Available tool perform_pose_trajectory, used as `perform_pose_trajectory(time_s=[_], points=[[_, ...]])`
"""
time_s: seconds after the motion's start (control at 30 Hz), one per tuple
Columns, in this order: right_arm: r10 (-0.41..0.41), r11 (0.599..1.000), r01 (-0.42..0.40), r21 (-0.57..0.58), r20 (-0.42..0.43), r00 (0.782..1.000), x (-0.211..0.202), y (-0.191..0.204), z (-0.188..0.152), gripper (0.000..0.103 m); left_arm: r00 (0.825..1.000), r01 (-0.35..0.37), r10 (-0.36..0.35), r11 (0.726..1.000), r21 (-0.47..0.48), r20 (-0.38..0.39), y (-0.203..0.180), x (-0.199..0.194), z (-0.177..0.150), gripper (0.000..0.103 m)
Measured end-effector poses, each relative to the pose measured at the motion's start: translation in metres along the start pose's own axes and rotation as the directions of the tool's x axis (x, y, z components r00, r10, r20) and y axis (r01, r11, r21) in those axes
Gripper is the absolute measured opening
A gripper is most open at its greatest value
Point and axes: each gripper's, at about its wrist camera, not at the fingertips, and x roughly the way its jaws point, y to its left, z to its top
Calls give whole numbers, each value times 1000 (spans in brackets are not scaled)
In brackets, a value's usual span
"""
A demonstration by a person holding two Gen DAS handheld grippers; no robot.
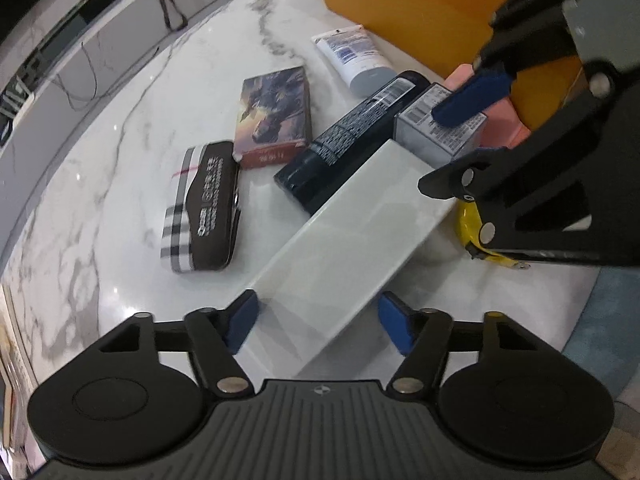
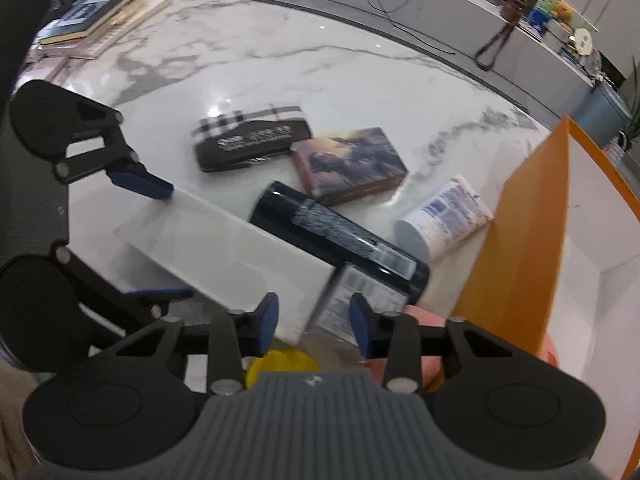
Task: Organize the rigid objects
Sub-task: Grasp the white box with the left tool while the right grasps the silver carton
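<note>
A long white box (image 1: 340,232) lies diagonally on the marble table (image 1: 140,128). My left gripper (image 1: 319,322) is shut on its near end, one blue pad against each long side. The right wrist view shows the same hold from the side, with the white box (image 2: 224,240) between those pads. A small grey box with barcodes (image 1: 432,136) sits at the white box's far end. My right gripper (image 2: 314,324) is shut on it, one pad along its far top edge and the other finger at its near corner. The small box (image 2: 360,296) looks blurred in the right wrist view.
A dark bottle (image 1: 352,136), a picture-covered box (image 1: 276,116), a plaid-and-brown case (image 1: 200,208) and a white tube (image 1: 354,58) lie nearby. An open orange bin (image 2: 520,248) stands at the right. A yellow tape measure (image 1: 476,228) and a pink thing (image 1: 504,120) sit under the right gripper. Books (image 2: 88,20) are stacked far left.
</note>
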Motion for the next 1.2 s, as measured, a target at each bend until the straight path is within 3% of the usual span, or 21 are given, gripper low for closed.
perform_pose_trajectory(time_s=[0.27, 0.37, 0.63, 0.73, 1.03, 1.2], points=[[64, 995, -64, 74, 2, 998, -4, -3, 3, 35, 990, 138, -142, 984, -115, -28, 11, -12, -10, 56], [39, 994, -40, 103, 8, 999, -7, -12, 3, 38, 991, 131, -129, 986, -106, 29, 14, -19, -13, 55], [31, 982, -29, 188, -12, 999, -7, -38, 6, 45, 989, 104, -100, 994, -27, 111, 18, -23, -7, 80], [26, 979, -20, 204, -27, 999, -1, -41, 8, 55, 988, 110, -111, 994, 15, 107, 12, -15, -3, 83], [-4, 979, 18, 203, -70, 998, 16, -39, 14, 56, 993, 67, -79, 989, 129, 92, -3, 7, 10, 92], [-8, 978, 21, 206, -60, 998, 19, -39, 15, 54, 992, 69, -81, 990, 124, 94, -5, 8, 9, 89]])
